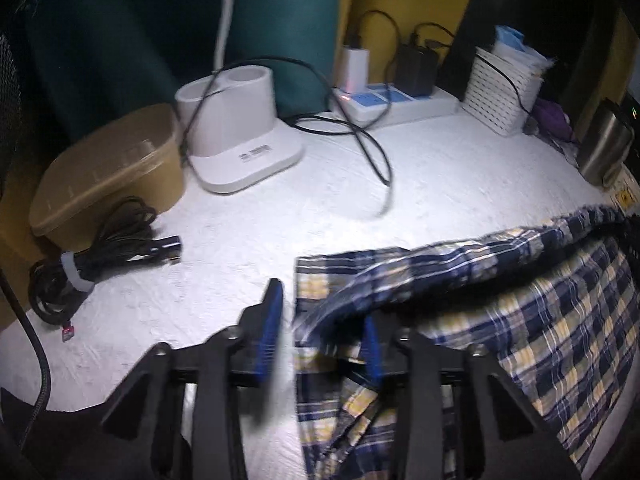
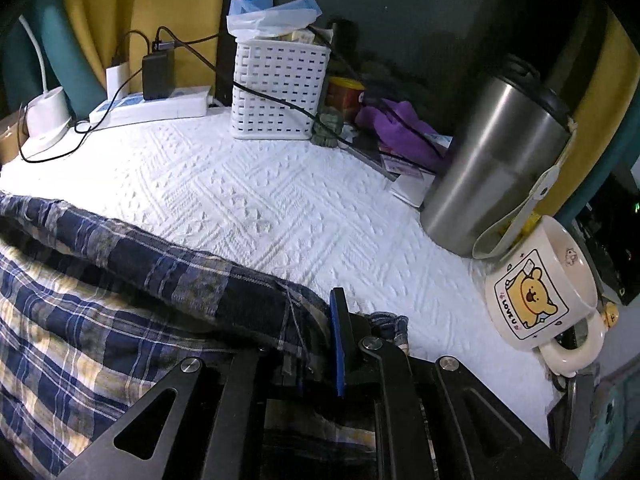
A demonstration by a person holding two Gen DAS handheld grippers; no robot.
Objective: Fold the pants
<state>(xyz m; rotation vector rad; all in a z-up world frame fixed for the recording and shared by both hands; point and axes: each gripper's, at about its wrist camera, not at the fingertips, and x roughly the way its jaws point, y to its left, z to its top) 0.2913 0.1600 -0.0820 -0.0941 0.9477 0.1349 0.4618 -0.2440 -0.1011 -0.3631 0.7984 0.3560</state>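
The blue, white and yellow plaid pants (image 1: 520,300) lie on the white textured cover (image 1: 240,240), with a folded-over edge running across them. My left gripper (image 1: 320,320) sits at the pants' left edge. Its blue pads stand apart, and loose cloth drapes between them and over the right finger without being pinched. In the right wrist view the pants (image 2: 100,300) fill the lower left. My right gripper (image 2: 324,320) is shut on the pants' dark hem at their right end, with the cloth bunched against the blue pad (image 2: 338,344).
At the back stand a brown box (image 1: 108,176), a white stand (image 1: 240,136), a power strip (image 1: 400,104) with chargers and a white basket (image 2: 280,92). A coiled black cable (image 1: 100,256) lies left. A steel tumbler (image 2: 492,152) and a bear mug (image 2: 540,292) stand right.
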